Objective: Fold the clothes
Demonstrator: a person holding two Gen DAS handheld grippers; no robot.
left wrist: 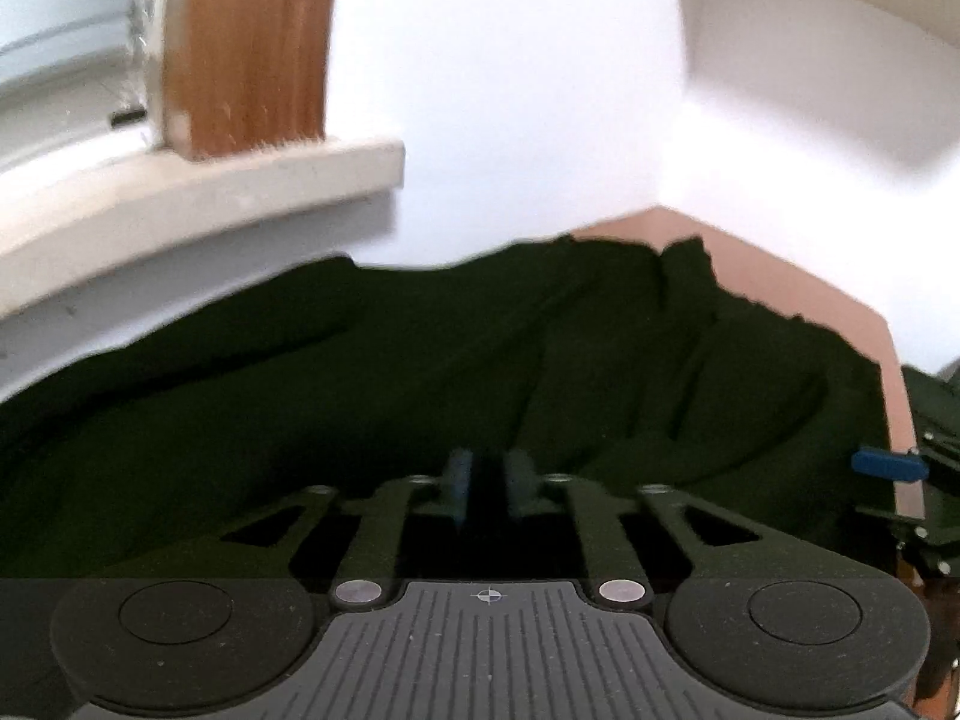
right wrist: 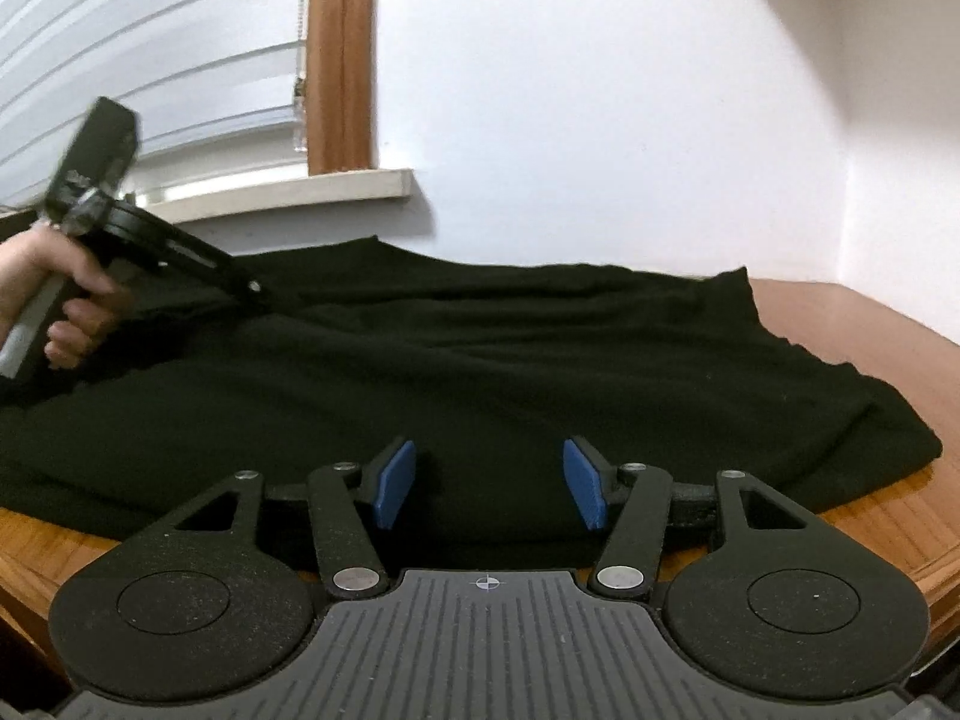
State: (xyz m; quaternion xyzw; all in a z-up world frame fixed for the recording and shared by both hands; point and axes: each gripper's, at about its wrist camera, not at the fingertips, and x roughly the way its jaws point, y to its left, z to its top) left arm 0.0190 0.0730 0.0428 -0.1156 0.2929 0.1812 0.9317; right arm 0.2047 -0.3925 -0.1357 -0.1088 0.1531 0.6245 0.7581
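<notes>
Dark cloth (right wrist: 480, 360) spread flat on the brown table (right wrist: 870, 324), long way running left to right, wrinkled and bunched at the far right end. White wall and a window ledge (right wrist: 288, 189) behind.

Right claw (right wrist: 489, 486) low at the near edge of the cloth, blue pads wide apart, cloth lying under the gap but not pinched. Nothing held there.

Left claw (left wrist: 489, 483) over on the left side of the cloth, held in a hand (right wrist: 60, 300), tips down in the folds. Pads drawn close together with only a thin dark gap. Can't tell for sure whether cloth is pinched in that gap; too dark and blurry.

Probably the next step: grab the near edge and fold away toward the wall. Near edge right in front of the right claw, so that claw closer for the grab.
</notes>
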